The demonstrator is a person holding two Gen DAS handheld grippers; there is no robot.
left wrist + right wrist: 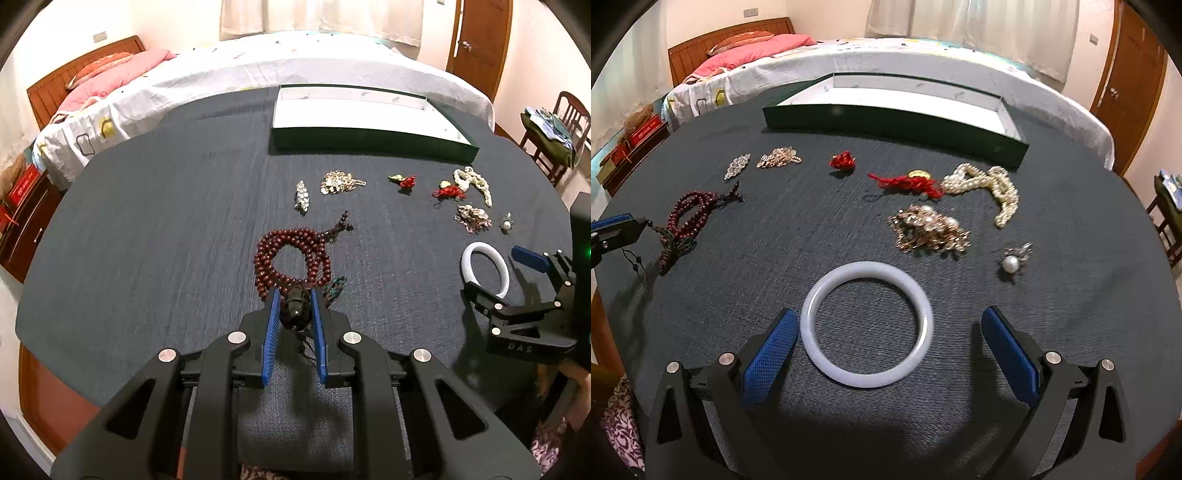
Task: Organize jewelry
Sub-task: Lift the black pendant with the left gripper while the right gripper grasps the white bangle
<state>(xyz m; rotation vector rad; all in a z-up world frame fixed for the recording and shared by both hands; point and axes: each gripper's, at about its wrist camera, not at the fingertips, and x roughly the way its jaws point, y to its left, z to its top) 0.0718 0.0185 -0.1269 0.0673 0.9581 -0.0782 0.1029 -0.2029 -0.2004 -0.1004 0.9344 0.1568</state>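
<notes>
Left gripper (294, 317): pitched steeply down toward dark cloth-covered table (147, 240), blue pads clenched on dark carved pendant (294, 308) at near end of red-brown bead necklace (291, 258); bead loops lying on cloth just beyond fingertips, cord dangling between fingers.

Right gripper (886, 343): likewise angled down, jaws spread wide, nothing grasped. White bangle (866, 325) flat on cloth between blue pads, just beside left pad, well apart from right pad.

Farther out on cloth: pearl strand (990, 188), red tassel pieces (908, 182), gold-and-pearl cluster (931, 229), single pearl piece (1012, 262), two rhinestone brooches (761, 160).

Green tray (886, 122): white-lined, at far table edge, before bed.
</notes>
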